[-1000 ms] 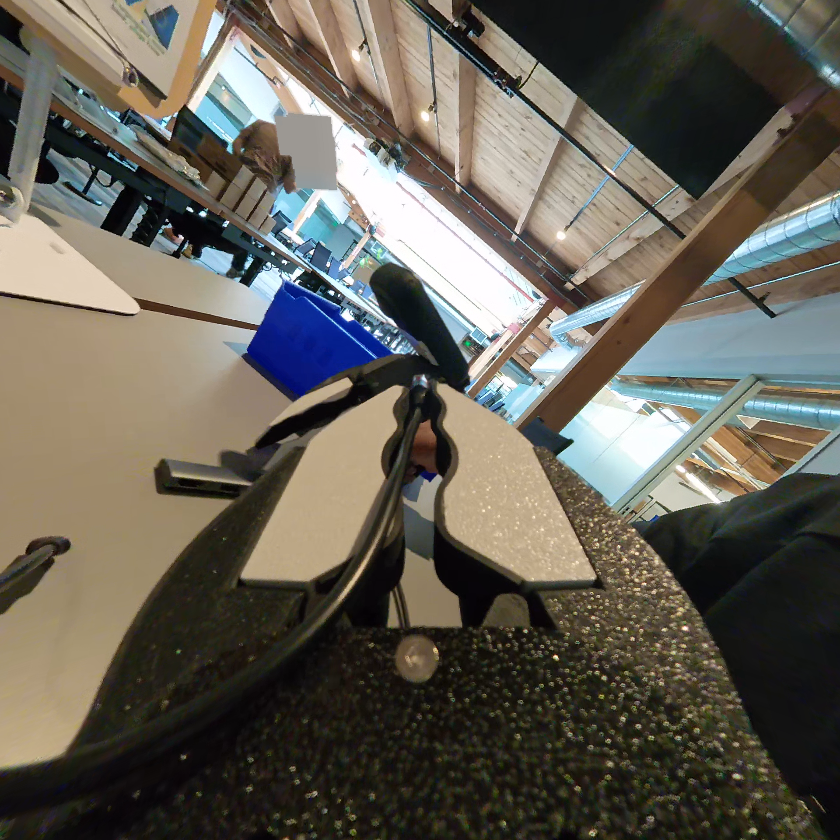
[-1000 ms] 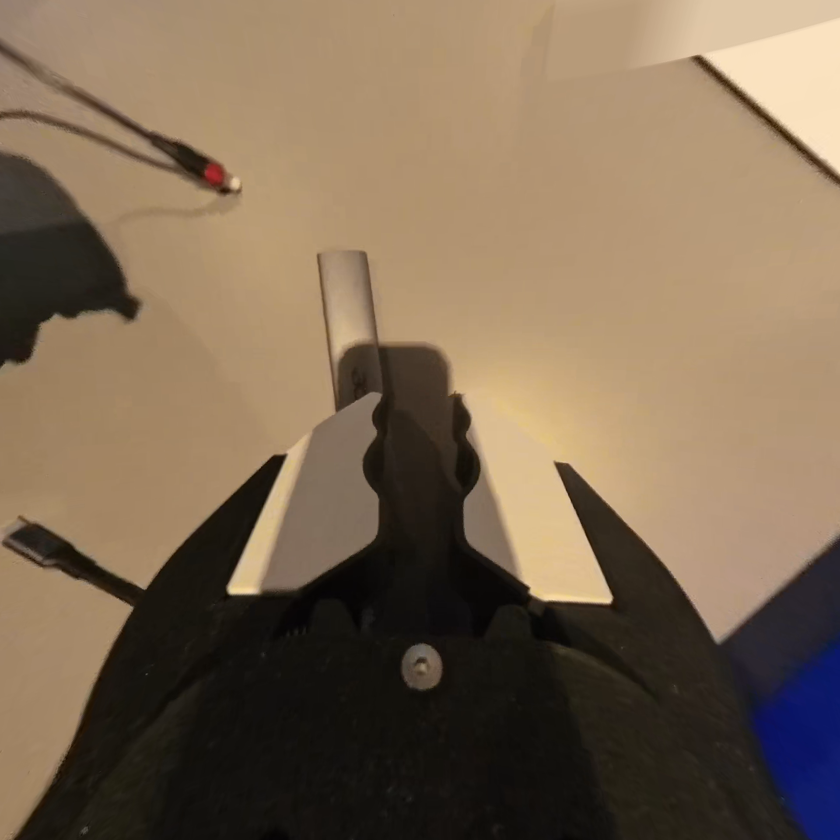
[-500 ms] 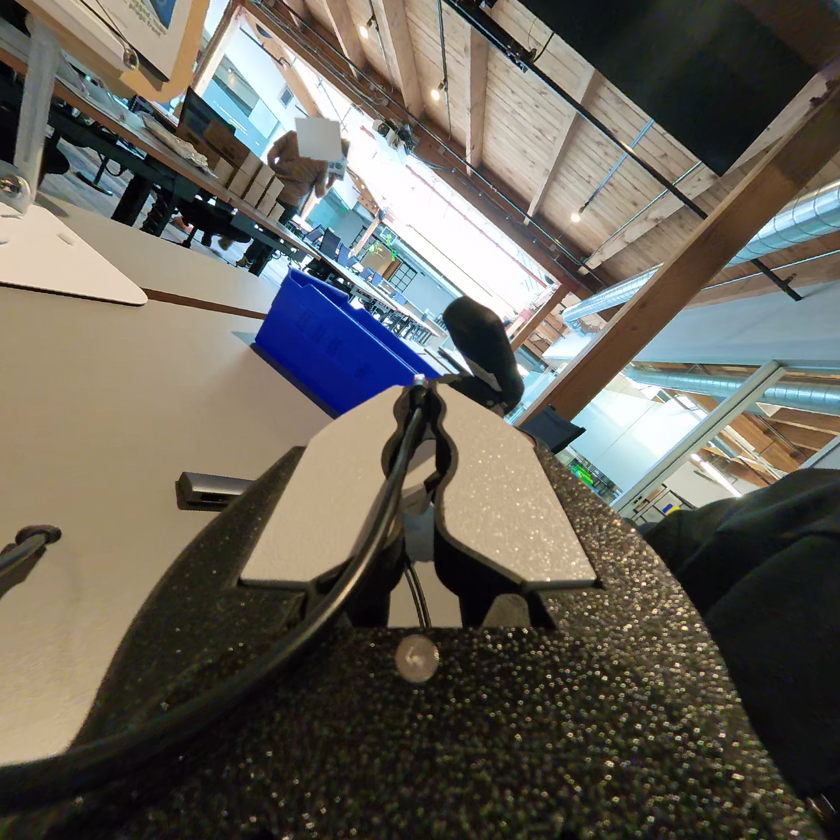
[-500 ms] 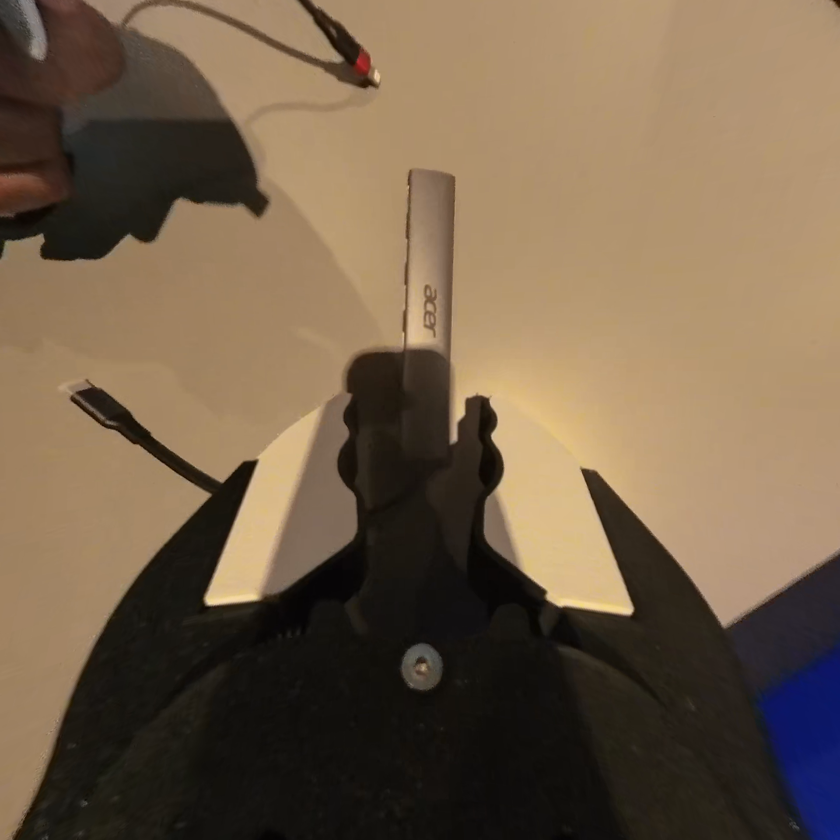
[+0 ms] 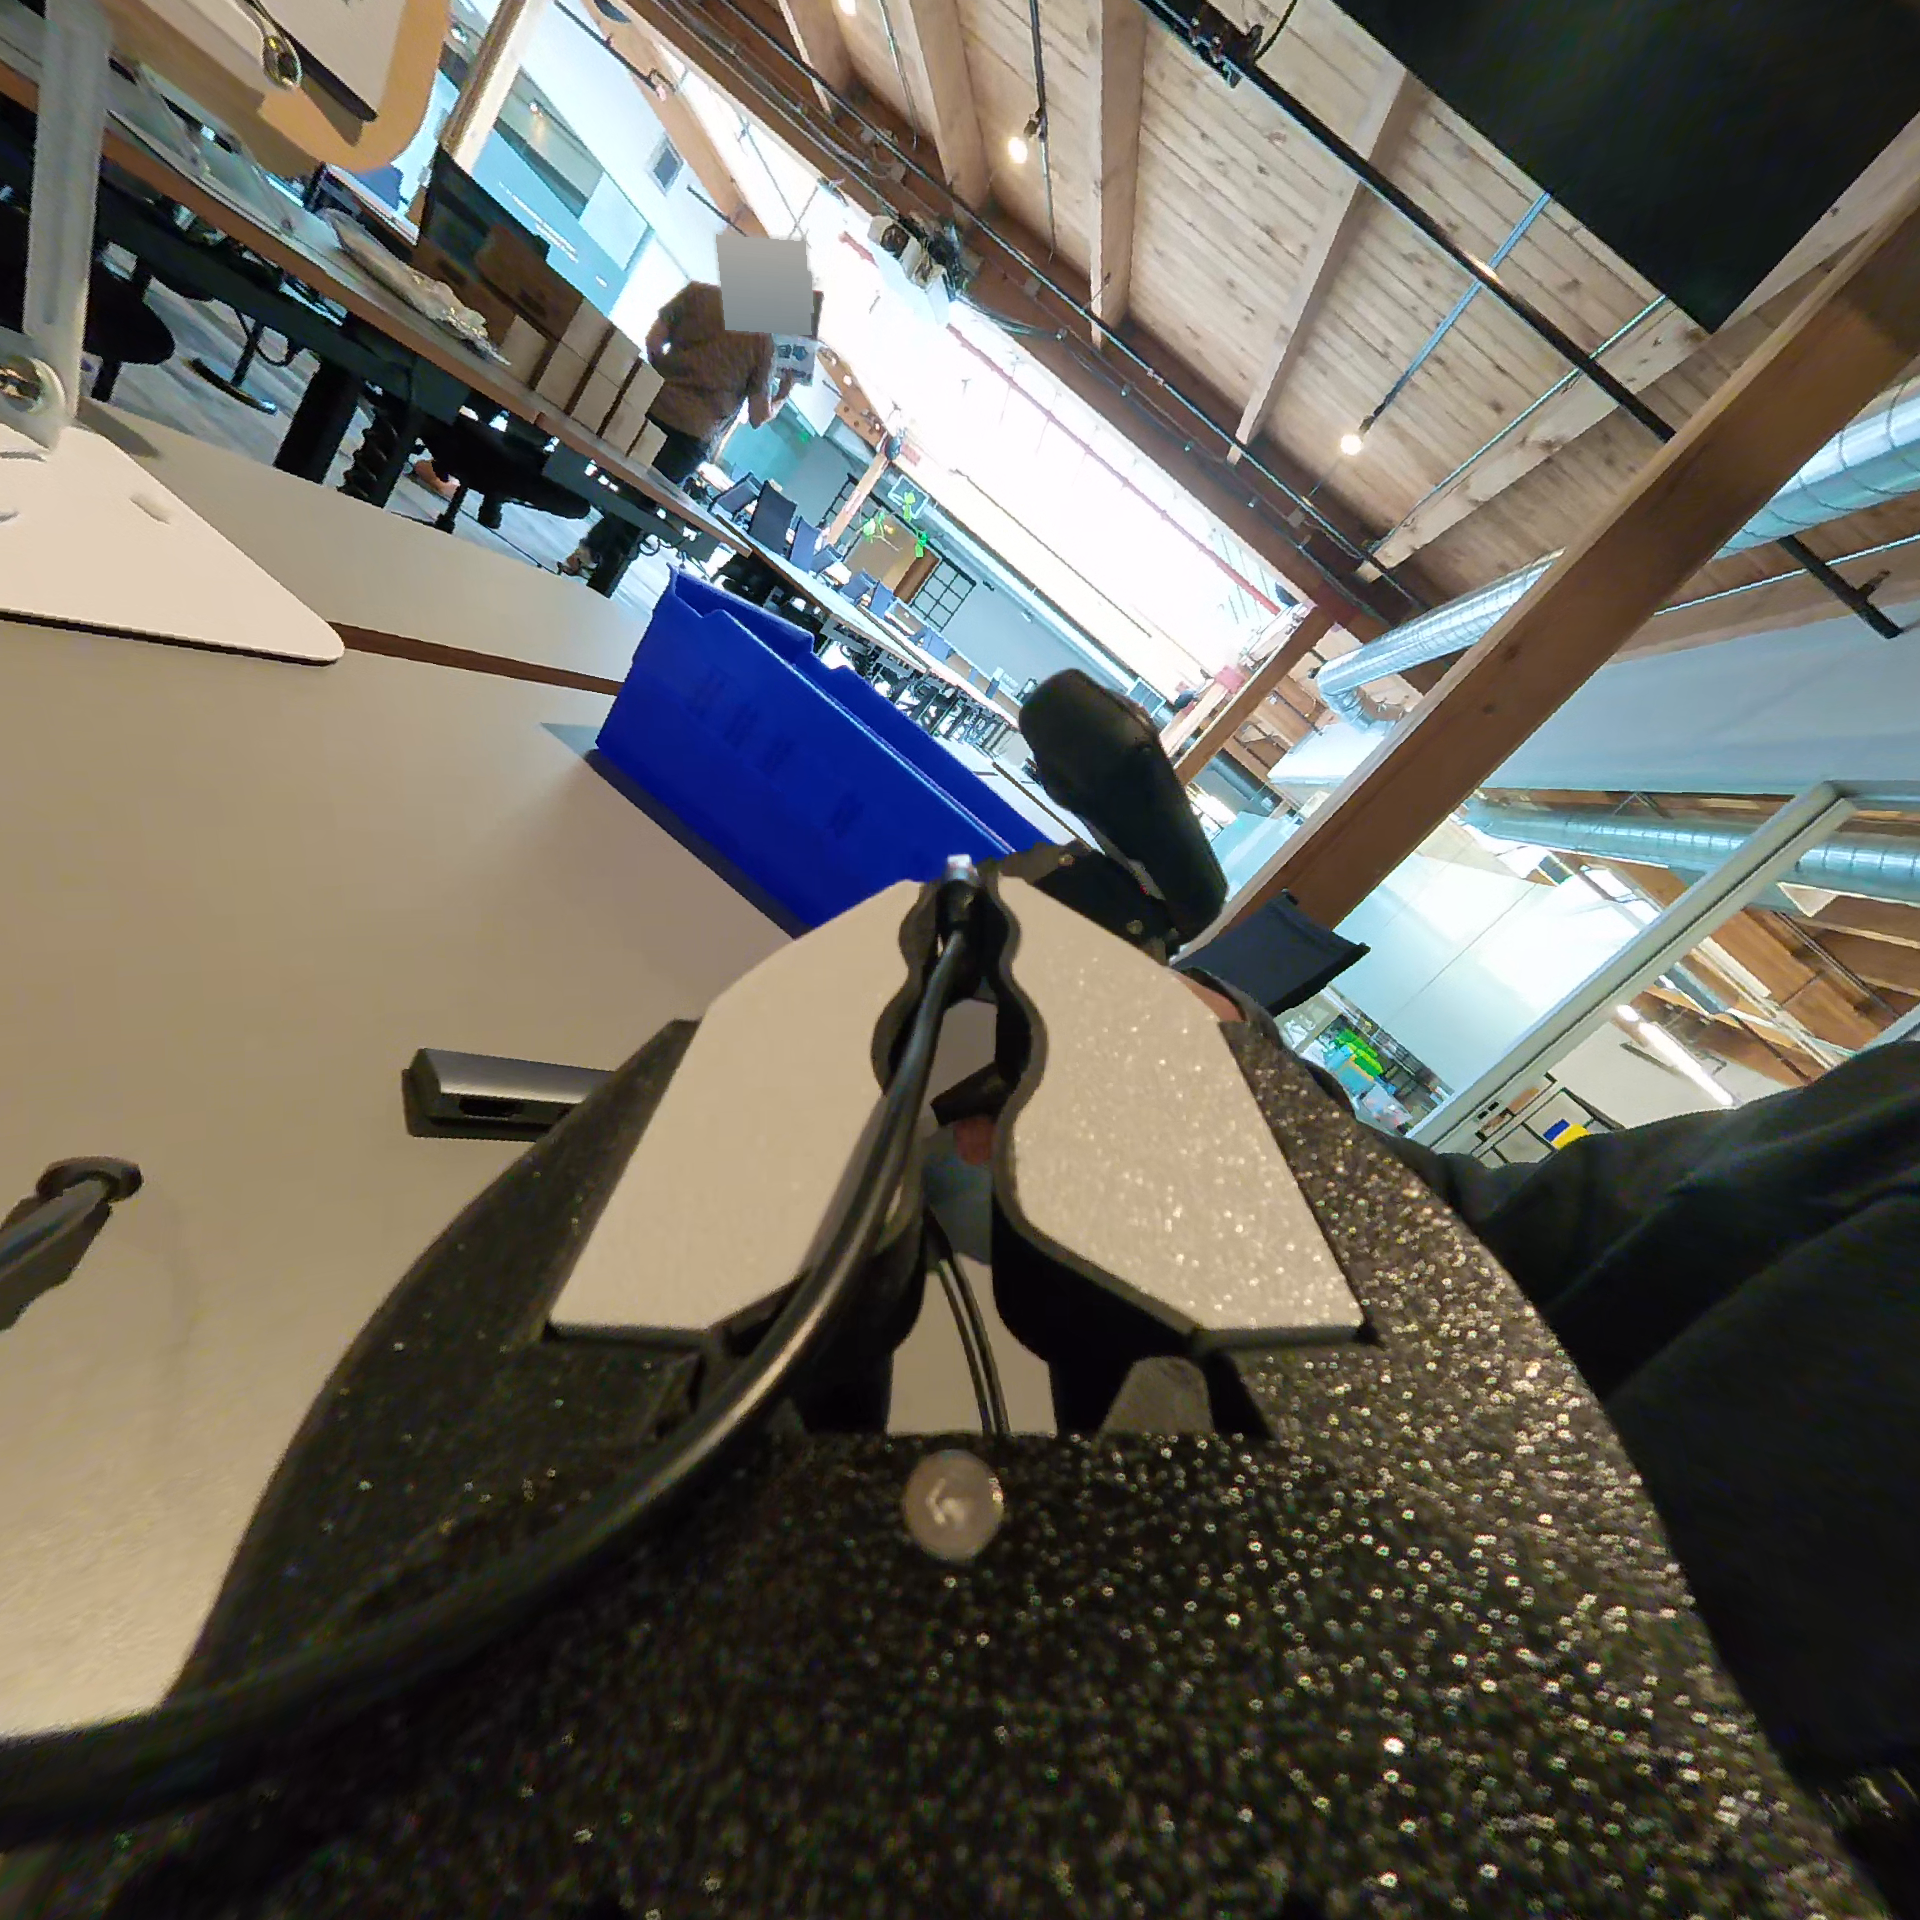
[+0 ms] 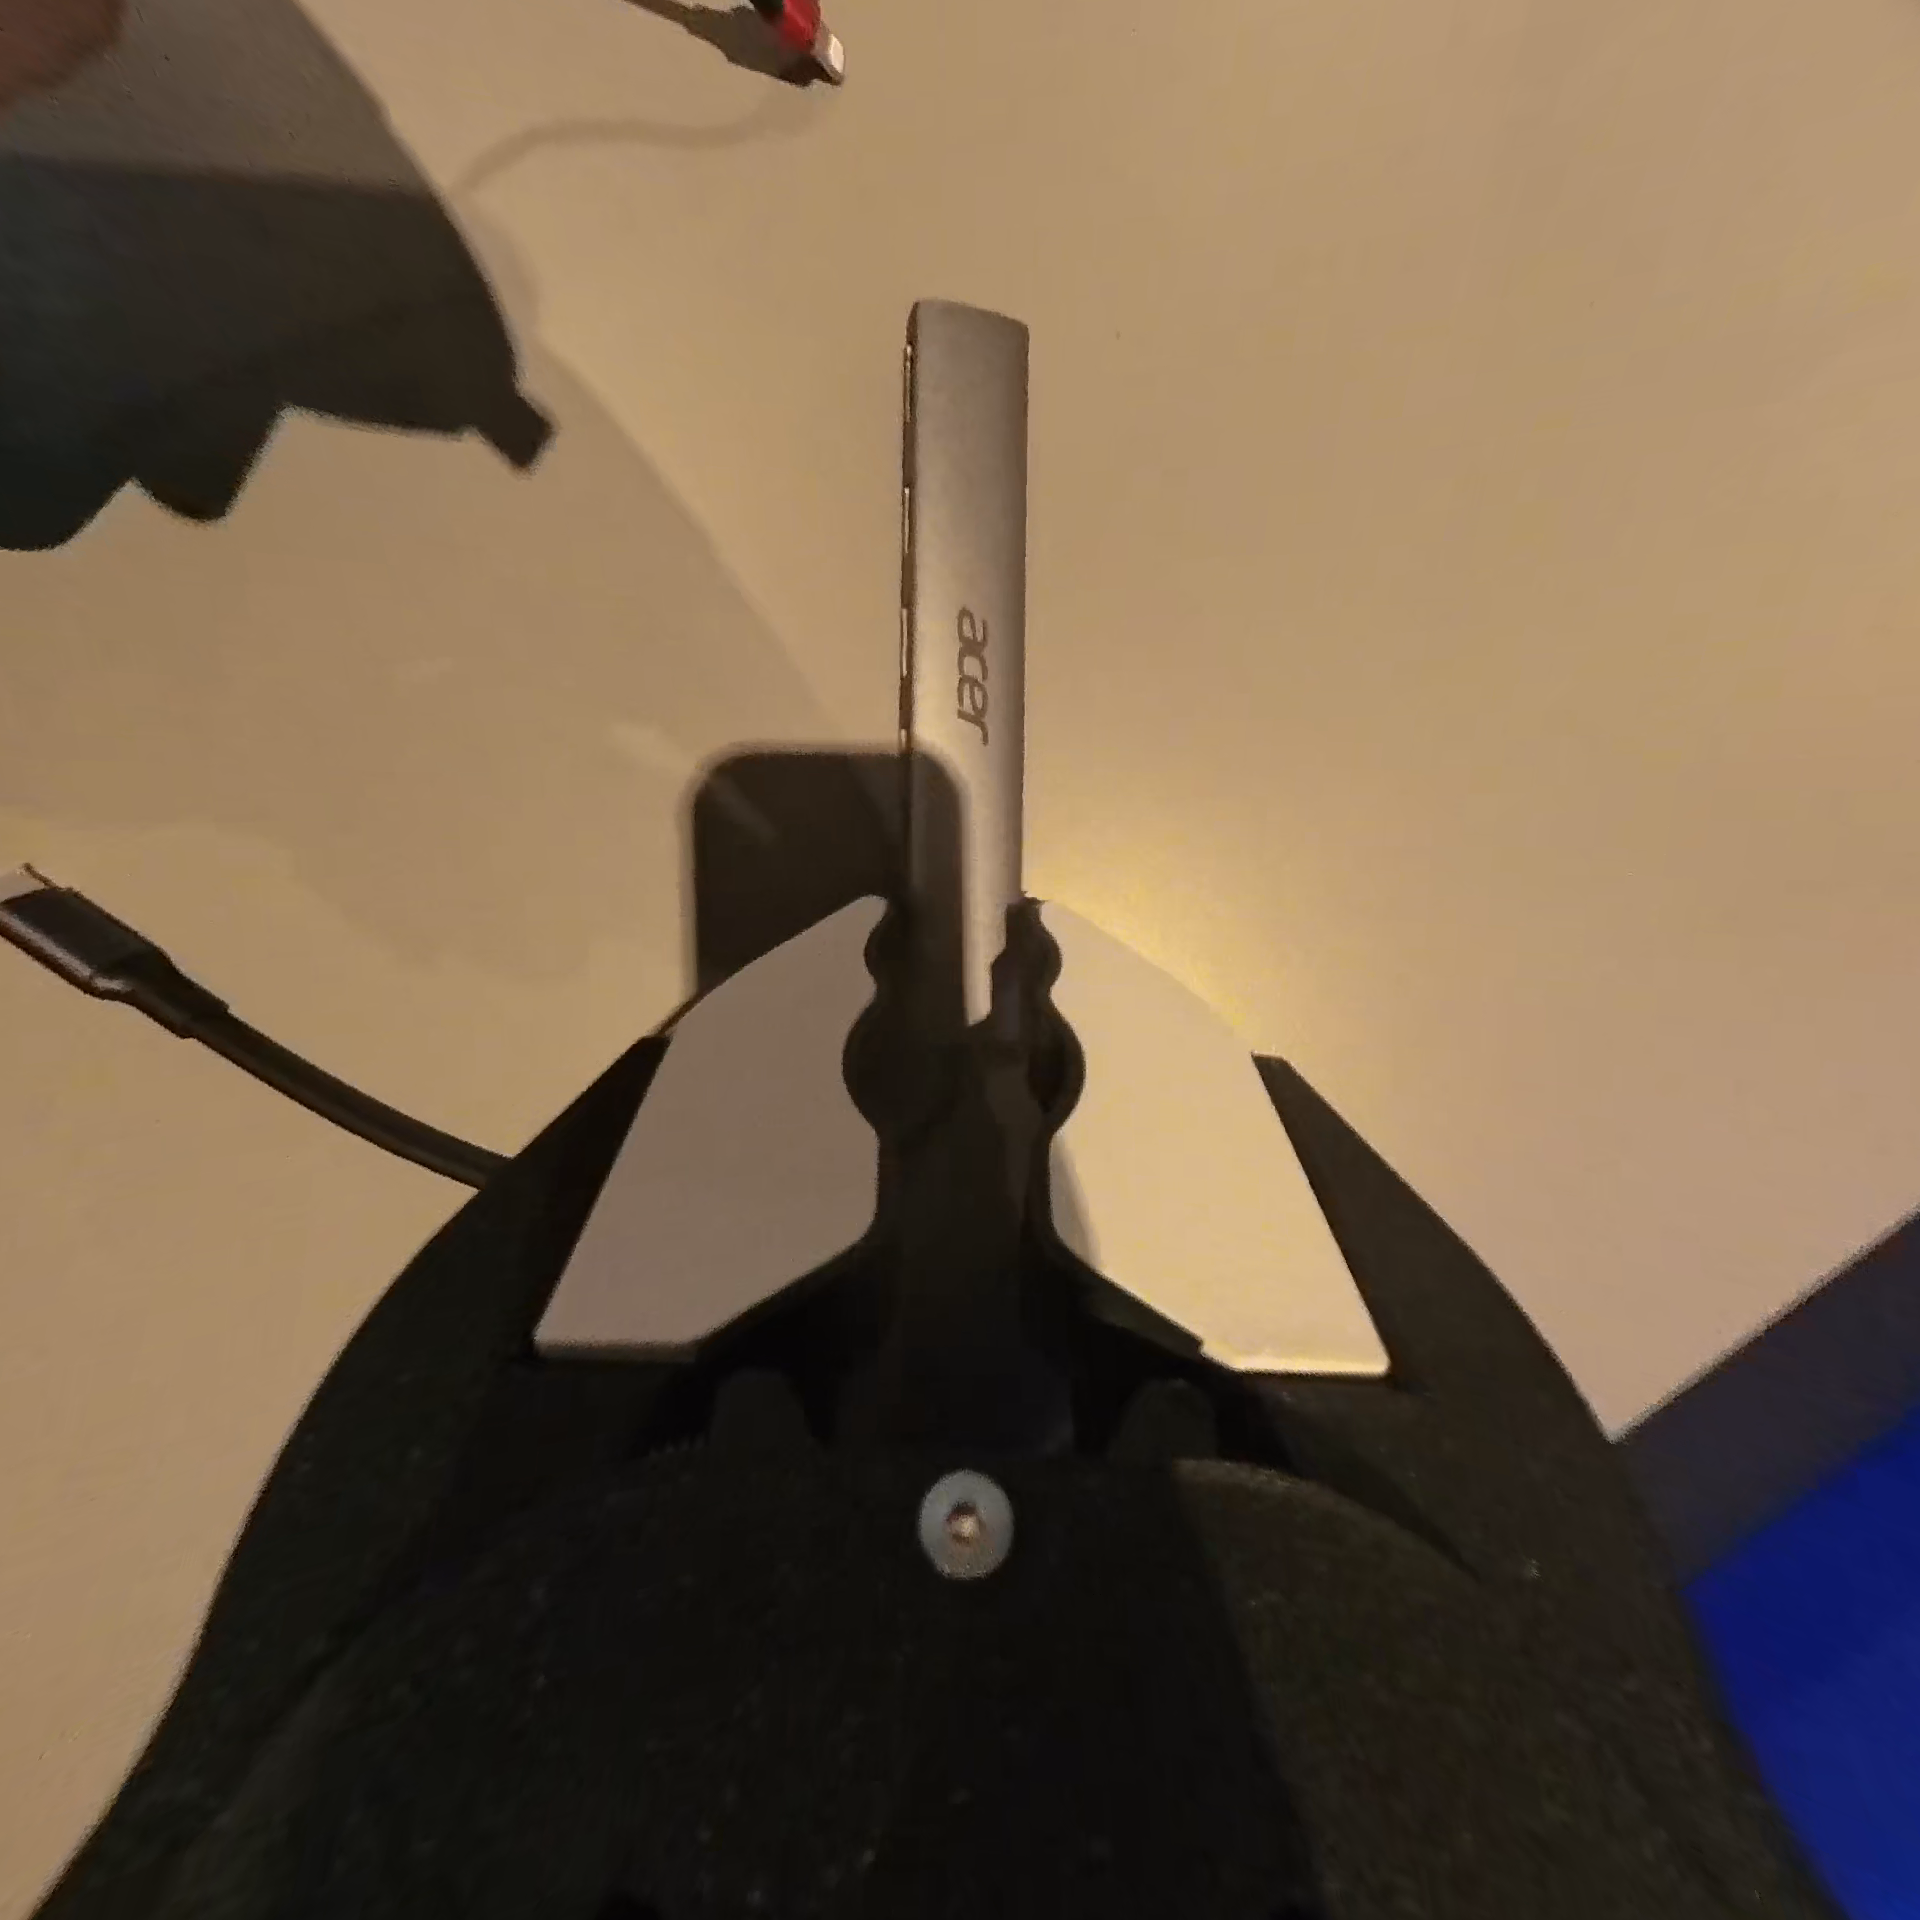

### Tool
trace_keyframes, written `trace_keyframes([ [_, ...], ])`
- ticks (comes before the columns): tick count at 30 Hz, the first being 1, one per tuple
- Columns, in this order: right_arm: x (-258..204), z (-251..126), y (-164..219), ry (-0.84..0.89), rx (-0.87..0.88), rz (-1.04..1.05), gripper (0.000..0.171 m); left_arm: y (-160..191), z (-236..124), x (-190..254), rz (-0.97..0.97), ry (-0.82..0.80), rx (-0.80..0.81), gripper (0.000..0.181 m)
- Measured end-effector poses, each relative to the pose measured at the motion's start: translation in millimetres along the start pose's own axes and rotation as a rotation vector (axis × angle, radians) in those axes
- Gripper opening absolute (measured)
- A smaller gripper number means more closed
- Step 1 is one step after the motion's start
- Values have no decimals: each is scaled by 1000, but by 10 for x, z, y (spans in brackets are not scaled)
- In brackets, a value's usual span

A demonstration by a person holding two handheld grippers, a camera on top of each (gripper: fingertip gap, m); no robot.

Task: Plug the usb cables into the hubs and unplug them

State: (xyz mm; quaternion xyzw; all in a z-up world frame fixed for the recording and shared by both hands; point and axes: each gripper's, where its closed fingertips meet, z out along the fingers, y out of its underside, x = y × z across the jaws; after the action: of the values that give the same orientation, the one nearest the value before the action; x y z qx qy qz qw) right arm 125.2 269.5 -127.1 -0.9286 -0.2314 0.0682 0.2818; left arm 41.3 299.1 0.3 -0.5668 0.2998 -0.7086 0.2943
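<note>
My left gripper [image 5: 961, 902] is shut on a black USB cable [image 5: 883, 1122]; its small plug tip sticks out past the fingertips. In this view a grey hub [image 5: 499, 1081] sits low over the table to the left, its end port facing me. My right gripper [image 6: 961, 925] is shut on the near end of the same grey hub [image 6: 966, 582], which points straight away from it and casts a dark shadow to the left. The right gripper's black body [image 5: 1117, 800] shows beyond my left fingers. The left gripper shows as a dark shape [image 6: 208, 343] at upper left.
A red-tipped cable plug [image 6: 800, 47] lies beyond the hub and a black cable plug [image 6: 73, 930] to its left; a black cable end [image 5: 62, 1195] also shows. A blue bin [image 5: 790, 748] stands at the table's far side, a white pad [image 5: 156, 582] far left. A person stands far off. About 15 cm separates my left fingertips from my right.
My right gripper has slid up over the hub's near end and its jaws have narrowed onto it. The left gripper keeps its hold on the cable.
</note>
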Motion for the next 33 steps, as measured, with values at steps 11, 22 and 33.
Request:
trace_keyframes([
  [11, 63, -122, -252, -11, 279, 114, 22, -60, -23, 56, -118, 80, 65, 7],
  [22, -127, -736, -715, 233, 662, -26, 22, -208, -73, 367, -343, 389, 184, 7],
  [33, -277, -717, -727, -48, 735, 206, 22, -164, -17, 409, -296, 341, 156, 7],
])
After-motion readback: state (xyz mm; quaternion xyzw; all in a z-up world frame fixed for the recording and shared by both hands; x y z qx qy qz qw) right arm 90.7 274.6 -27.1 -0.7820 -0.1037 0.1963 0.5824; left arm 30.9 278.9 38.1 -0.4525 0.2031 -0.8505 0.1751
